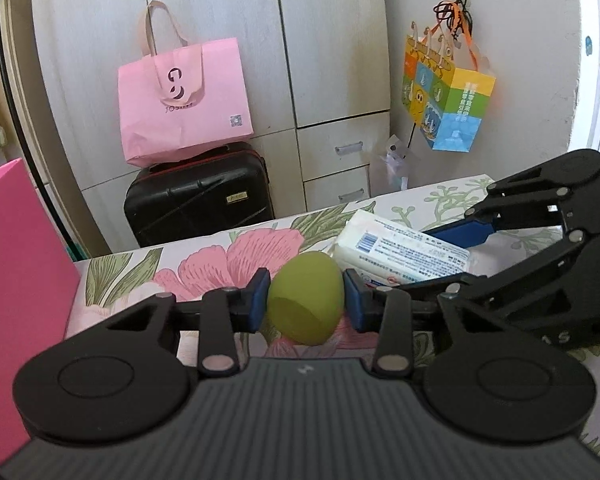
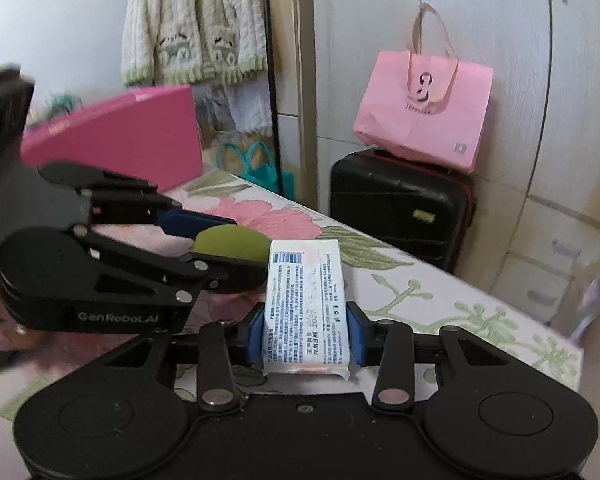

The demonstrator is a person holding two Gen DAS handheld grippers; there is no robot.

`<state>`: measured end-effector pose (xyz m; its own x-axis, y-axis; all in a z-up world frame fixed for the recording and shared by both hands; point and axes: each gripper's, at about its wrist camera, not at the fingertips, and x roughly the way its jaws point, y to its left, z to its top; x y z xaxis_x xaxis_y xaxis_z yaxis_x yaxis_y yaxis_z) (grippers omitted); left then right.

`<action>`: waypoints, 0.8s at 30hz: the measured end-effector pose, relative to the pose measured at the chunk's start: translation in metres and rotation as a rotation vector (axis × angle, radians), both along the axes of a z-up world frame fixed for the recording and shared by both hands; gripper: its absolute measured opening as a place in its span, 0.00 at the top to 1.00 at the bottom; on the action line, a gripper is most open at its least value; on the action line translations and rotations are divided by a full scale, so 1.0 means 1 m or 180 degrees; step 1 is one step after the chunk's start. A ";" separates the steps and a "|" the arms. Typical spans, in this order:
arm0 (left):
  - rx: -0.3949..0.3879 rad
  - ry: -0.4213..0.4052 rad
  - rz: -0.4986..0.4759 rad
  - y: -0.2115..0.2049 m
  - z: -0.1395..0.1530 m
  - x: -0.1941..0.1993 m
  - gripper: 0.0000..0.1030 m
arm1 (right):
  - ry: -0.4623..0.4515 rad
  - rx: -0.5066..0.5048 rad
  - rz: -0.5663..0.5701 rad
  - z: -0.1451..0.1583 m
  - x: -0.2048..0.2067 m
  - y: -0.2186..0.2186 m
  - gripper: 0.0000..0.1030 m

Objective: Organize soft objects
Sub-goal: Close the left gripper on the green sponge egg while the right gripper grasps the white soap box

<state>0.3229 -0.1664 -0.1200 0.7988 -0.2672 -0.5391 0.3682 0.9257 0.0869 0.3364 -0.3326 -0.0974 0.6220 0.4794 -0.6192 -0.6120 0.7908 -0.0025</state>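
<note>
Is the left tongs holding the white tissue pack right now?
No, the left tongs are shut on a green egg-shaped sponge, while the white tissue pack sits clamped in the right tongs.

Matt green sponge (image 1: 306, 298), glossy tissue wrapper (image 2: 306, 304)

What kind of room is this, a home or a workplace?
Most likely a bedroom at home. A floral sheet covers the work surface, a tall wardrobe stands behind a black suitcase, and a knitted cardigan hangs on the wall.
</note>
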 end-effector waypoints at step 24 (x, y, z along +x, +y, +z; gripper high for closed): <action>-0.0093 -0.0090 -0.0259 0.028 0.047 -0.089 0.65 | 0.0099 0.0177 -0.0678 0.030 -0.079 -0.001 0.57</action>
<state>0.2342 -0.1380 -0.0730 0.7886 -0.3470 -0.5077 0.4400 0.8951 0.0716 0.2574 -0.3333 -0.0674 0.6939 0.3730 -0.6159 -0.4301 0.9007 0.0610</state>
